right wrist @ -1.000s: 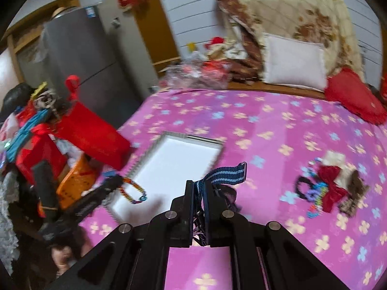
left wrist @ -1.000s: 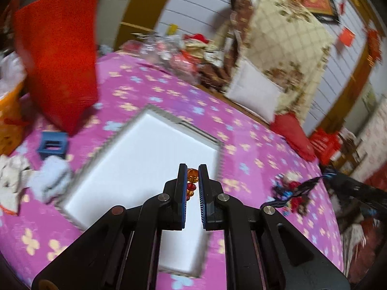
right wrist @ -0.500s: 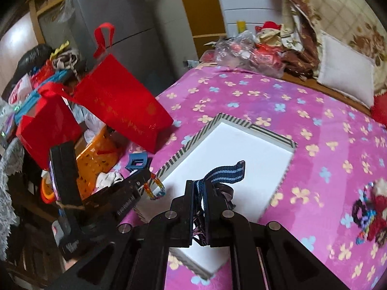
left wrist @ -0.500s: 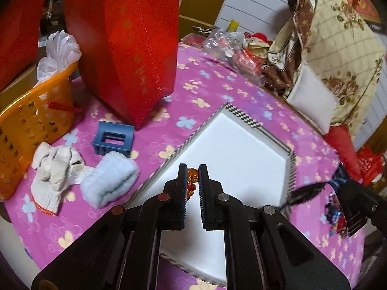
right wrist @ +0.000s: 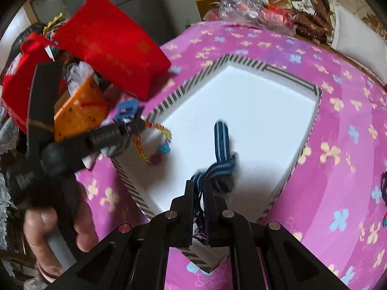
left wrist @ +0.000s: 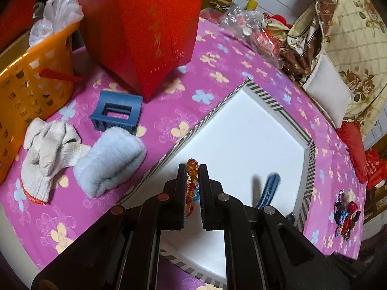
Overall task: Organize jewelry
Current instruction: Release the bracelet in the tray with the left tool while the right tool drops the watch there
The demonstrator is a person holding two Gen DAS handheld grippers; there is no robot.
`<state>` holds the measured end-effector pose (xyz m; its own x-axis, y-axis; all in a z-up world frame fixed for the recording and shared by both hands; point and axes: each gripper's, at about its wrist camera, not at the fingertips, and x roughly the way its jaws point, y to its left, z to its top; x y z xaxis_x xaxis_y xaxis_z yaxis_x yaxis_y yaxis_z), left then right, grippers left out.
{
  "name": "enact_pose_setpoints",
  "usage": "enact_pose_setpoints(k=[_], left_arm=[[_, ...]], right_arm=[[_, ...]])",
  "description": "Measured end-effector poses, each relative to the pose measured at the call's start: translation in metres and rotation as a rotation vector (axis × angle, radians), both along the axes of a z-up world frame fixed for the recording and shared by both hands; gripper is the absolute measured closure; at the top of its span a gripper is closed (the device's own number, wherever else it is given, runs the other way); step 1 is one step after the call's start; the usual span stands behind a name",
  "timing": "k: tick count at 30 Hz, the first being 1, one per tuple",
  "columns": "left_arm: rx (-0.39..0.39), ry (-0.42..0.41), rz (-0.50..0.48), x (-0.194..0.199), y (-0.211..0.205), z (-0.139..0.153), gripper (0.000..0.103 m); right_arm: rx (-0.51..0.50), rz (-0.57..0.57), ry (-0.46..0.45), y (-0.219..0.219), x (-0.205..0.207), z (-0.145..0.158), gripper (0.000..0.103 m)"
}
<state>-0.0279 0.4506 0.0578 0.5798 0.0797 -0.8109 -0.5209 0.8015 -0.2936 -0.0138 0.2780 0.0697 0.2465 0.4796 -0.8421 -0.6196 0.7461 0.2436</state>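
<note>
Right wrist view: my right gripper (right wrist: pixel 198 191) pinches a striped band (right wrist: pixel 221 142), my left gripper (left wrist: pixel 192 176) a beaded bracelet (left wrist: pixel 191 169), seemingly above the white tray (right wrist: pixel 266 70); next, lower and release.

Left gripper (left wrist: pixel 192 172) angled downward, fingers (left wrist: pixel 181 176) clamped; bare hand (right wrist: pixel 52 236) wraps its handle. Right gripper (right wrist: pixel 198 186) angled downward, fingers (right wrist: pixel 190 191) clamped.

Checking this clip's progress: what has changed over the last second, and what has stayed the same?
Both grippers have come down over the white tray. The left gripper still clamps the beaded bracelet; the right gripper still clamps the blue striped band. Nothing has been released.
</note>
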Motion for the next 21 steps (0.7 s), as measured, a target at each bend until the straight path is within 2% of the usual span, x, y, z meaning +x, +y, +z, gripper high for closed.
enact_pose_setpoints(k=[8,13,17,18,19,21], left_arm=[[-0.017,0.014,0.001,0.004,0.000,-0.005,0.094],[-0.064,-0.033,-0.001,0.001,0.002,0.000,0.073],[-0.074,-0.074,-0.015,0.000,0.000,0.006,0.068],[-0.078,-0.082,-0.018,-0.001,-0.001,0.007,0.068],[-0.078,-0.093,-0.024,-0.001,-0.002,0.009,0.068],[-0.070,-0.110,-0.030,-0.002,-0.004,0.013,0.066]], right_arm=[[-0.035,0.030,0.040,0.004,-0.013,-0.025,0.097],[-0.075,0.033,0.034,0.007,-0.018,-0.035,0.096],[-0.090,0.044,0.022,0.005,-0.021,-0.033,0.092],[-0.093,0.043,0.017,0.004,-0.022,-0.032,0.086],[-0.088,0.041,0.011,0.002,-0.023,-0.031,0.074],[-0.064,0.029,-0.005,-0.004,-0.025,-0.026,0.059]])
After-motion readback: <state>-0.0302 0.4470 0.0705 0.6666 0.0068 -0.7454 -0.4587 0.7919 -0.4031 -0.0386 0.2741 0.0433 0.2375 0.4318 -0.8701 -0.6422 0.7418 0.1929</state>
